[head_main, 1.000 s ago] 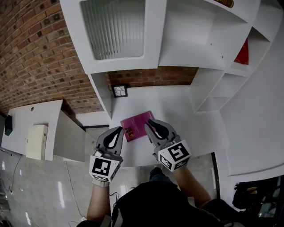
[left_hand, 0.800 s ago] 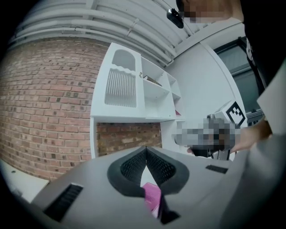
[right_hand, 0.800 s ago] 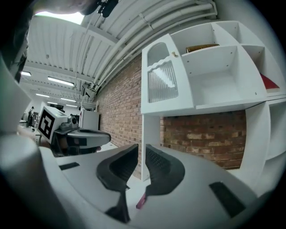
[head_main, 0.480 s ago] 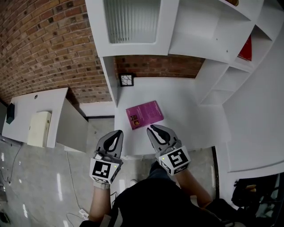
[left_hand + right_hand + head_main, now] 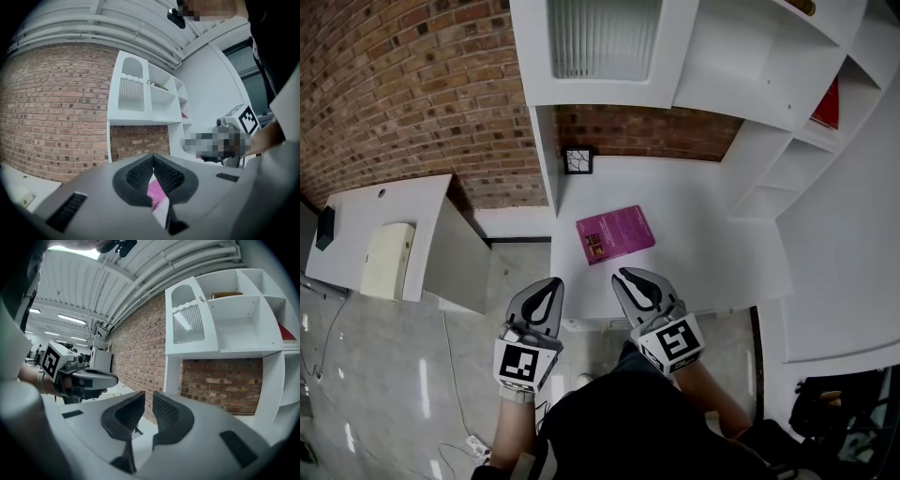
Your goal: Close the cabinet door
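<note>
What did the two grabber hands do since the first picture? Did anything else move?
Both pulled back toward the person. The left gripper and right gripper are now near the front edge of the desk, clear of the pink book, which the right one overlapped earlier. Nothing was picked up or let go, and both stayed shut and empty. The book and the closed cabinet door stayed put.

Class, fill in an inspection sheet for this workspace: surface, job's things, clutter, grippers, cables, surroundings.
Surface: white desk, few things on it.
Job's things: cabinet door, ribbed panel, looks flush with its cabinet.
Clutter: magenta book flat on the desk; small black-framed tile at the back wall.
Grippers: left gripper and right gripper shut, empty, near the desk's front edge.
Cables: thin cable on the floor, left.
Surroundings: brick wall, open shelves, side table.
</note>
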Action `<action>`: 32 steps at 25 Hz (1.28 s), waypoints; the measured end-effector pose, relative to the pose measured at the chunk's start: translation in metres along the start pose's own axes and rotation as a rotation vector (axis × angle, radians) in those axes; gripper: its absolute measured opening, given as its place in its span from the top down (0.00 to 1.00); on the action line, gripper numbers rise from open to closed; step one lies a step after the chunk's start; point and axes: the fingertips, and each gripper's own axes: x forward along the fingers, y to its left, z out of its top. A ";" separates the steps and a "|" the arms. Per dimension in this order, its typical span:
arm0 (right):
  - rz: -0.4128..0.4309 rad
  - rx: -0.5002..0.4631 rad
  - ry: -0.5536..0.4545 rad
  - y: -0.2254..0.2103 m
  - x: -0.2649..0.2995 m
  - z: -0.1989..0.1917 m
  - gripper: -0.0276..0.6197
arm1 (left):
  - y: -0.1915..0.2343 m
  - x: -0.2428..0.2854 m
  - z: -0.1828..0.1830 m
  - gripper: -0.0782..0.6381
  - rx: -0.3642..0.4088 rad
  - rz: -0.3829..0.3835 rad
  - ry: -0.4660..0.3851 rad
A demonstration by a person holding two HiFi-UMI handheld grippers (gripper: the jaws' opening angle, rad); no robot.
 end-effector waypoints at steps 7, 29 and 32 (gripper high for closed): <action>0.006 0.010 -0.001 0.008 0.002 -0.005 0.87 | 0.001 -0.006 -0.007 0.88 -0.027 0.008 0.012; 0.019 -0.019 0.054 0.018 -0.007 -0.014 0.88 | -0.002 -0.018 -0.015 0.88 0.002 0.006 -0.010; 0.017 -0.014 0.055 0.016 -0.010 -0.016 0.88 | -0.007 -0.018 -0.016 0.88 -0.004 0.002 0.001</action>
